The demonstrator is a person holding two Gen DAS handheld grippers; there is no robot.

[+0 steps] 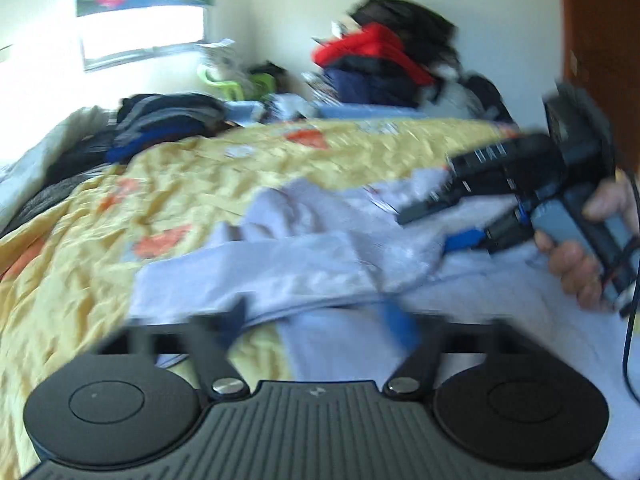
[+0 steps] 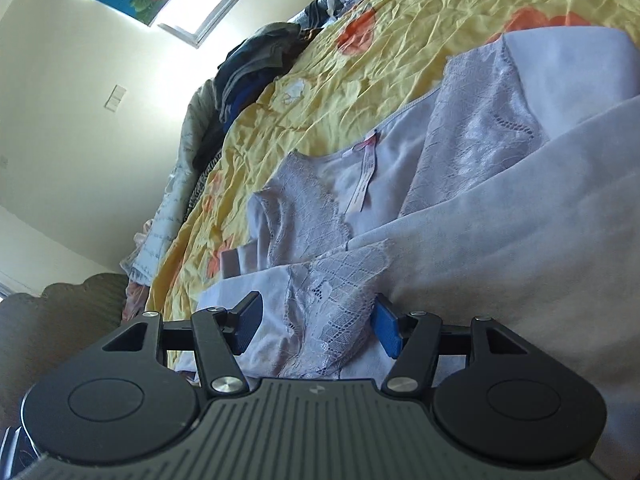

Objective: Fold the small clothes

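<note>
A lilac garment (image 2: 460, 168) with lace panels is spread on the bed's yellow sheet (image 2: 360, 60), partly bunched, with a care tag (image 2: 366, 176) showing near the neckline. It sits on the near right part of the bed.

The right gripper (image 2: 318, 330) is pushed low into the near hem. Its fingers are parted fairly wide, with lace lying between the blue pads (image 2: 386, 332), but nothing is pinched yet.

The left gripper (image 1: 320, 328) is seen only through heavy blur. Cloth seems to be draped across its fingers, but how wide they stand, or whether anything is actually held, can't be told.

What could go wrong from here:
- Only the thin lace layer could get caught when the right fingers are closed, so the top ply gets lifted and the rest is left behind. Lopsided fold.
- The lace could be snagged or stretched by the pad edges if it's tugged hard.
- The yellow sheet is wrinkly and loose, so it could be pinched along with the hem and dragged up.
- Slippery fabric might just slide out mid-fold if the grip is too shallow.
</note>
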